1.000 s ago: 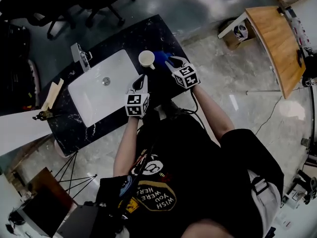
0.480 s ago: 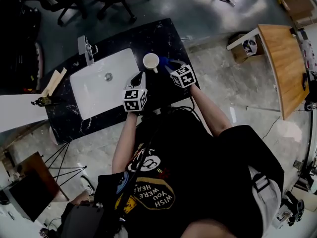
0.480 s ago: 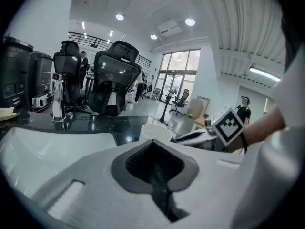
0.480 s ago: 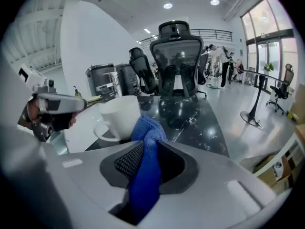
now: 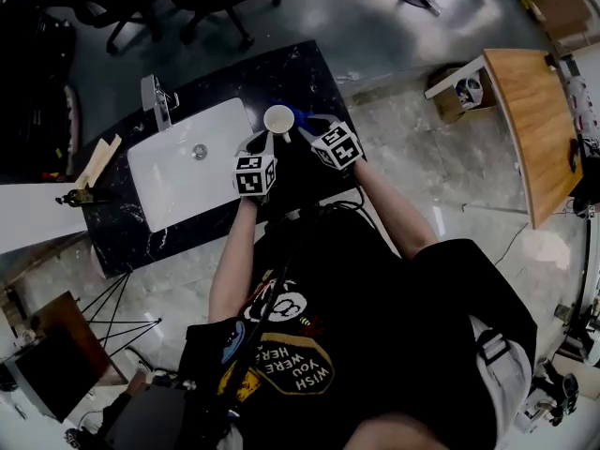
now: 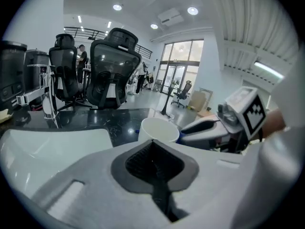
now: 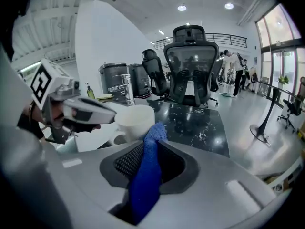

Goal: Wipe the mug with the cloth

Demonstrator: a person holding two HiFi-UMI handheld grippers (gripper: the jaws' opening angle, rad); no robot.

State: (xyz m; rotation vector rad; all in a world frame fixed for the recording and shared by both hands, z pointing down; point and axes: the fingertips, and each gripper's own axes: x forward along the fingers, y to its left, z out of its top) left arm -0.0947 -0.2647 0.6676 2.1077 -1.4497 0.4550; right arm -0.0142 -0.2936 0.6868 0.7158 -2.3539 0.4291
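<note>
Right gripper (image 7: 148, 151) is noted clamped on a blue cloth (image 7: 145, 180), the cloth's tip raised at the side of the white mug (image 7: 136, 120). Left gripper (image 6: 155, 149) is seen closed on nothing, just short of the mug. The mug is stood on the black marble counter (image 5: 300, 71), beside the white sink (image 5: 178, 186). Office chairs (image 7: 193, 66) are seen beyond.

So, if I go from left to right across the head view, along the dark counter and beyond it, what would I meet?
First the faucet → sink → mug → right gripper → wooden table.
</note>
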